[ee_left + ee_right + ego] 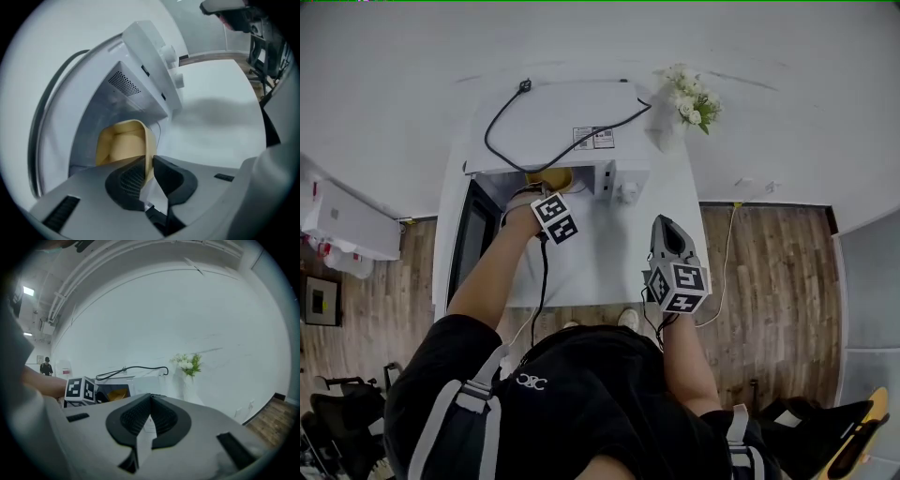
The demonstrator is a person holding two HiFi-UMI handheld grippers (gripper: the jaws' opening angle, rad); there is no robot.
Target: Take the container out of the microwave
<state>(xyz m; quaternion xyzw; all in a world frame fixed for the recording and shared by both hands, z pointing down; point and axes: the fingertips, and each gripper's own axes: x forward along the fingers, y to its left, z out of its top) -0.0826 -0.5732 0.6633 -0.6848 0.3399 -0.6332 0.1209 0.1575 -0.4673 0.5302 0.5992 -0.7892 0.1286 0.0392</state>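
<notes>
White flowers [689, 98] (in a vase [668, 127]) stand on the table [609, 253].

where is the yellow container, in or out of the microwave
In: the container sits inside the microwave, its wall pinched by the left gripper.

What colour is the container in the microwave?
The container is pale yellow, clearest in the left gripper view.

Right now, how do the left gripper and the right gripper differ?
The left gripper pinches the container by its wall; the right gripper is shut on nothing. The left gripper is at the microwave; the right gripper hangs over the table, away from it. Both are grey with black jaws.
</notes>
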